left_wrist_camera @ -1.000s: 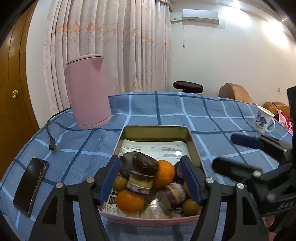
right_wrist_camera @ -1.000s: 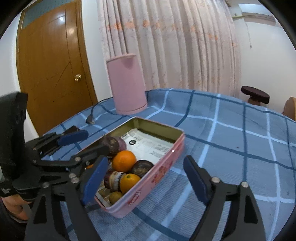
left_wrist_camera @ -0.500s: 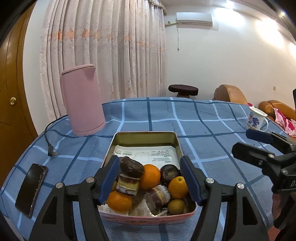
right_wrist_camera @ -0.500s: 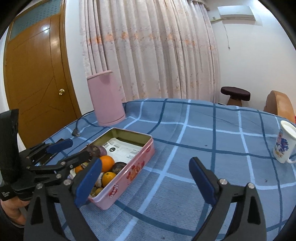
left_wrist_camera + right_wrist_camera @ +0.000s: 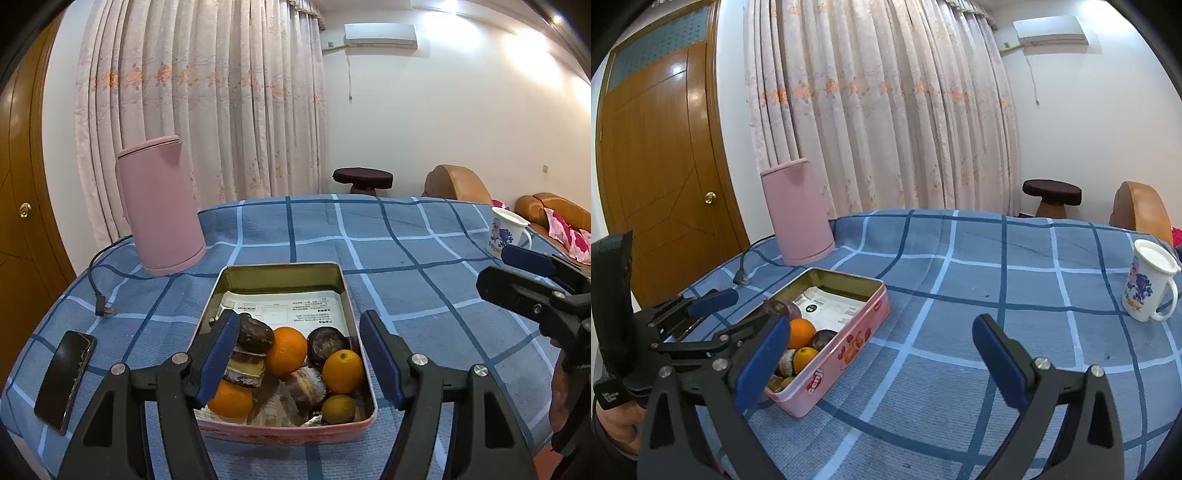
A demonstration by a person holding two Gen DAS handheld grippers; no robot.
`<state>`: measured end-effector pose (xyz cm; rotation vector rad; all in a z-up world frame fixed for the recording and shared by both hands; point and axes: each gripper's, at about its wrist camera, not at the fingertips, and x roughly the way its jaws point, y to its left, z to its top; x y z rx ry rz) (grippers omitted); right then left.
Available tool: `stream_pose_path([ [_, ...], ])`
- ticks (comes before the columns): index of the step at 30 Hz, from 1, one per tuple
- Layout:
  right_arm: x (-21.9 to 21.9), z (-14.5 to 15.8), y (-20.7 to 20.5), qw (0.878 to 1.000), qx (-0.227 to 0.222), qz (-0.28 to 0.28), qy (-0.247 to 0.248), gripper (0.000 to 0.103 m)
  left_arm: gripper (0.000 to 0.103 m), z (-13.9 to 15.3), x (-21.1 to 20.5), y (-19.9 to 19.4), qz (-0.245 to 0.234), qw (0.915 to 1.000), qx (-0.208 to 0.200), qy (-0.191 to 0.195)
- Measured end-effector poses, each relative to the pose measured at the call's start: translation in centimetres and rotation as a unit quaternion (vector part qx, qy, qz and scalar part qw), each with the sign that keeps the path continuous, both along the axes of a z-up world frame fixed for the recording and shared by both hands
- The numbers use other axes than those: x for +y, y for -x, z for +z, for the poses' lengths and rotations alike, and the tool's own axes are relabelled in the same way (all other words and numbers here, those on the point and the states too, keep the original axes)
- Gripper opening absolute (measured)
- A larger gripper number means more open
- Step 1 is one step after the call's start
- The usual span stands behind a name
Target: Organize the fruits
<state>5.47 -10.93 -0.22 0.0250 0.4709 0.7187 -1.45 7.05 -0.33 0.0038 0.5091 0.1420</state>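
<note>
Tin (image 5: 341,291) of fruits (image 5: 286,350) lengthwise away from left hand-held gripper (image 5: 299,356) — both hand-held grippers spread, unladen.

tin (image 5: 849,343): pink, red print
oranges (image 5: 286,350): orange
table (image 5: 406,258): blue check
kettle (image 5: 160,206): pink
mug (image 5: 1145,288): white, blue print

Blue checked table (image 5: 388,258), pink tin (image 5: 284,430), pink kettle (image 5: 159,206), phone (image 5: 66,380), mug (image 5: 1147,288), plug cable (image 5: 98,291)
</note>
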Motion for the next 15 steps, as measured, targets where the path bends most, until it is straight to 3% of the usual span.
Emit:
stream_pose_path([
  [15, -1.0, 0.4, 0.4, 1.0, -0.008, -0.009, -0.011, 0.102, 0.07, 0.2, -1.7, 0.2, -0.015, 0.9999, 0.003, -0.006],
])
